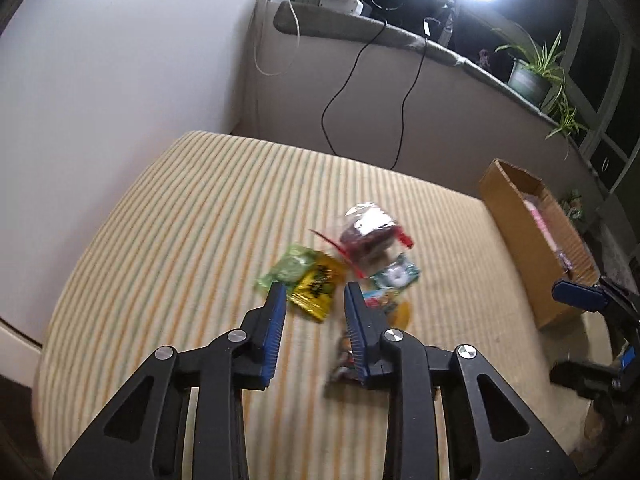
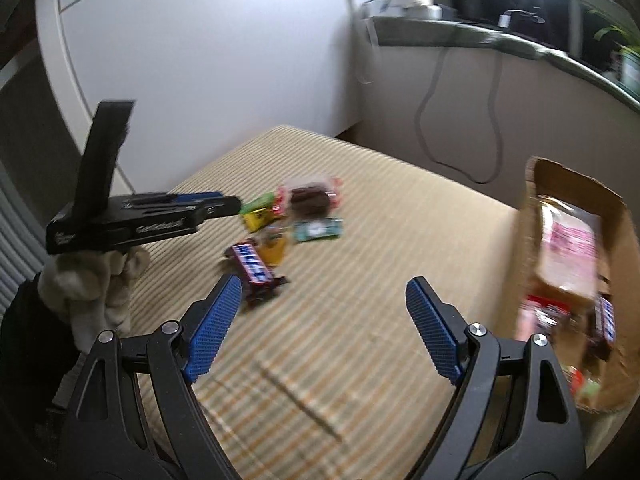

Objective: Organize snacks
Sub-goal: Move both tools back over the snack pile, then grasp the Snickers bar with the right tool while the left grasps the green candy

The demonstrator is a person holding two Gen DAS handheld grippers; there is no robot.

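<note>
— What's the left wrist view giving you?

— I'm seeing the left gripper point(image 1: 316, 292) low in the centre, jaws narrowly apart with nothing between the pads. The snack pile point(image 1: 340, 268) is lying just beyond its tips on the striped mattress point(image 1: 180, 220) — blurred. The cardboard box point(image 1: 532, 240) is sitting at the right edge.

— And the right wrist view?

— I'm looking past the right gripper point(image 2: 324, 304), jaws standing wide and holding nothing. A Snickers bar point(image 2: 252, 268) is lying by its left finger — the box point(image 2: 568, 248), snacks inside, is filling the right side.
</note>
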